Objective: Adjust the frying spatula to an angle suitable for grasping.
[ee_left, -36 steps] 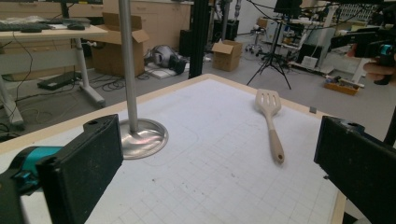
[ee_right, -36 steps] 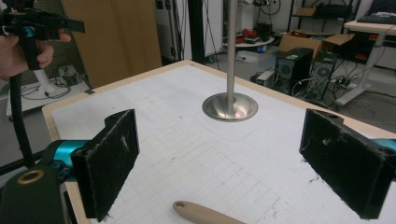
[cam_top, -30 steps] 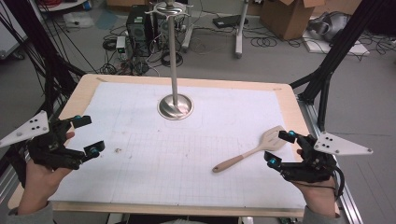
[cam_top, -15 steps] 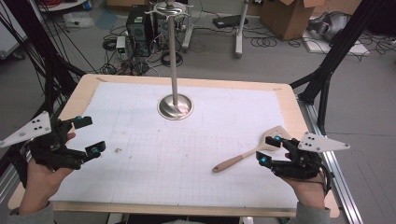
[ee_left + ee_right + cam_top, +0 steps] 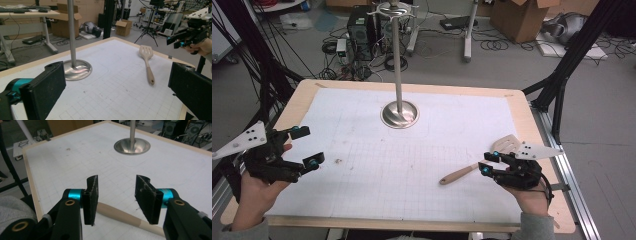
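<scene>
A wooden slotted spatula (image 5: 463,173) lies on the white gridded mat (image 5: 412,150) at the right, its head pointing to the far right. My right gripper (image 5: 488,163) hovers open just above its neck. In the right gripper view the jaws (image 5: 117,182) stand apart with the pale handle (image 5: 117,213) crossing below them, nothing held. My left gripper (image 5: 307,146) stands wide open near the table's left edge, empty. From the left gripper view, the spatula (image 5: 148,62) lies well ahead of its jaws (image 5: 117,82), with the right gripper (image 5: 180,41) beyond.
A steel stand with a round base (image 5: 399,114) and a tall pole rises at the mat's far middle. The wooden table rim (image 5: 532,130) frames the mat. Black frame legs, cables and cardboard boxes stand on the floor beyond.
My right gripper has moved left and inward, from beside the spatula's head to over its neck. The left gripper has barely shifted.
</scene>
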Demonstrator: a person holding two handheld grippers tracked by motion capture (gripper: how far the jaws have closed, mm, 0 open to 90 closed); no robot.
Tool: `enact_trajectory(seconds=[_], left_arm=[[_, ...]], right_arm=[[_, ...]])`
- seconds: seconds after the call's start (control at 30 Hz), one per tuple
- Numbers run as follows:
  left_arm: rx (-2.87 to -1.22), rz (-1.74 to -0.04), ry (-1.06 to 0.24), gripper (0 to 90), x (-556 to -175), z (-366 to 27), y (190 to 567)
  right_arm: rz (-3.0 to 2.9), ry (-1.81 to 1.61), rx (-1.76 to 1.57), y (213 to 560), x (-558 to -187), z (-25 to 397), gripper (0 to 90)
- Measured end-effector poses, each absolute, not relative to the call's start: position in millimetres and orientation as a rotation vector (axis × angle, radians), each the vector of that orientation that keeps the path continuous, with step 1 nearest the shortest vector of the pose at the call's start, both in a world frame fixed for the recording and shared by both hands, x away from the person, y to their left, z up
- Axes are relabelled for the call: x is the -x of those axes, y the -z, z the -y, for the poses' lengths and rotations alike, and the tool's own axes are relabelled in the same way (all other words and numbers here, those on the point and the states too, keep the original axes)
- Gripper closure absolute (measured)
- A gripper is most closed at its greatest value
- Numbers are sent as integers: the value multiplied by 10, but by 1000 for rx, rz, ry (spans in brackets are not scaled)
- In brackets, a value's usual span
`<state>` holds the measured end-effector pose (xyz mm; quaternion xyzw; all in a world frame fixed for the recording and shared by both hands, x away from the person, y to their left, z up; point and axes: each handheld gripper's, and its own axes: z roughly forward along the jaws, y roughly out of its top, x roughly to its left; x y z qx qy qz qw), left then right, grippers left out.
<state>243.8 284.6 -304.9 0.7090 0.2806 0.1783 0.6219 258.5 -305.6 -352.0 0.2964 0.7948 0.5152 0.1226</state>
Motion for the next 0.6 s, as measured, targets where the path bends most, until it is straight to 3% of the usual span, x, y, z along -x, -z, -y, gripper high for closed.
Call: enact_trajectory(seconds=[0.6], left_arm=[[-1626, -633, -402, 17, -2441, -2825, 3065]], right_arm=[[-2394, -1453, -842, 3763, -2674, 2998, 871]])
